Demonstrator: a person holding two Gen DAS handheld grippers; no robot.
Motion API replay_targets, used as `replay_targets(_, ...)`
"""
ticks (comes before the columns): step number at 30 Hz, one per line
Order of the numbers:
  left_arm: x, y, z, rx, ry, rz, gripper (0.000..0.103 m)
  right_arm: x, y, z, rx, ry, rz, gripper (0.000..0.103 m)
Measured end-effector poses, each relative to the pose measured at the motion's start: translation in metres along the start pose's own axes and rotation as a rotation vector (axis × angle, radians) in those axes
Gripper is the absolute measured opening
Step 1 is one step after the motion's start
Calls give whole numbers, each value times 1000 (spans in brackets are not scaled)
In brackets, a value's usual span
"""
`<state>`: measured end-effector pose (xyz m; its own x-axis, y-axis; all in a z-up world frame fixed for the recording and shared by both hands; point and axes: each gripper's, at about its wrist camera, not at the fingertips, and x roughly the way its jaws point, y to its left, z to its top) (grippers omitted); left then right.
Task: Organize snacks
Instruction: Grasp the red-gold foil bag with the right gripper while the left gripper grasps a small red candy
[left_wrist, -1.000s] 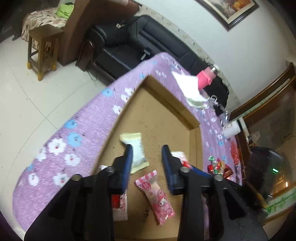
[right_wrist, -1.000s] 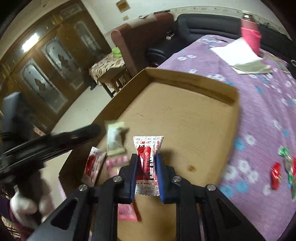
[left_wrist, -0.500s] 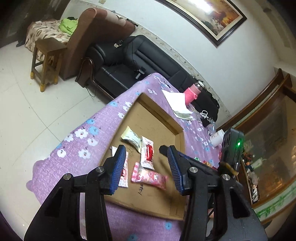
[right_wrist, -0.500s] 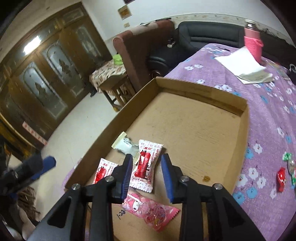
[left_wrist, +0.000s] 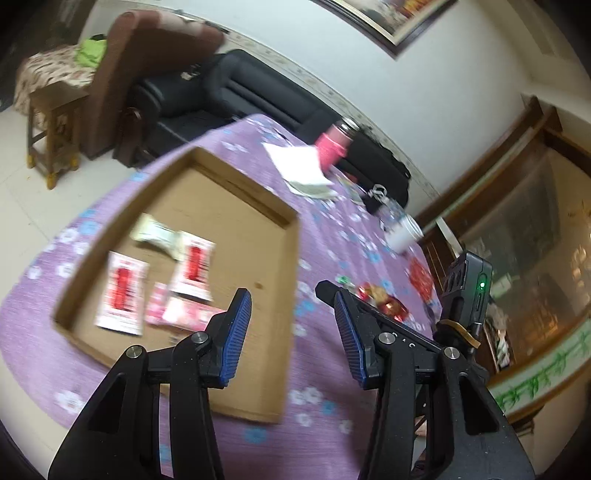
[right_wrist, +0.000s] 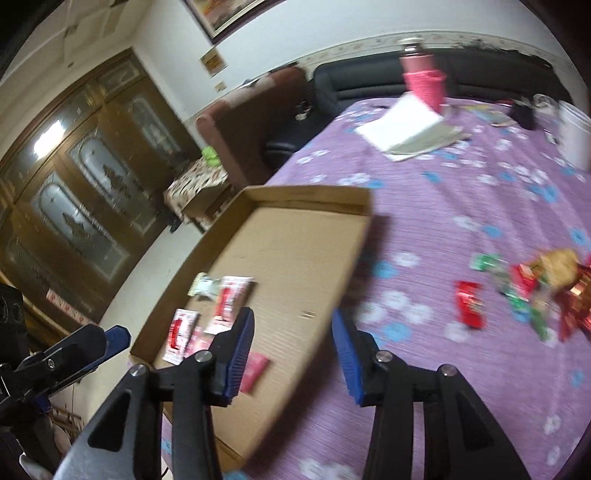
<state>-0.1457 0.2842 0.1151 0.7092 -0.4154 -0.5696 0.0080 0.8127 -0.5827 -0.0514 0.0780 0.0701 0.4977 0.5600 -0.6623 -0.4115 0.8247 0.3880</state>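
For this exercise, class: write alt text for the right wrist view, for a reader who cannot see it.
An open right tool hovers empty above a shallow cardboard tray holding a few wrapped snacks on a purple floral tablecloth. Loose candies lie scattered to the right.

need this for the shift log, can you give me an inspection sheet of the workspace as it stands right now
surface: table under a purple floral cloth.
job's things: shallow cardboard tray holding four packets at its near-left end: two red-and-white packets, a pale packet and a pink packet. A loose pile of wrapped snacks lies on the cloth outside the tray.
clutter: pink bottle, white papers, white cup.
grippers: left gripper and right gripper both open, holding nothing.
cables: nothing seen.
surroundings: black sofa, brown armchair, wooden stool, framed picture.
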Motion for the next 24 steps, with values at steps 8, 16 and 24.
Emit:
replay_targets(8,34,-63,-22,32,56,-26,65,-84,-83,-28,135,-125,-70,48)
replay_targets(16,92,-101,-44,79,209,-56,75,-159,-150,-62,205,-211,-218,50)
replay_targets(24,141,-110,-93,230,370,57,75,-132,-181,-46,259,-151,-183,50)
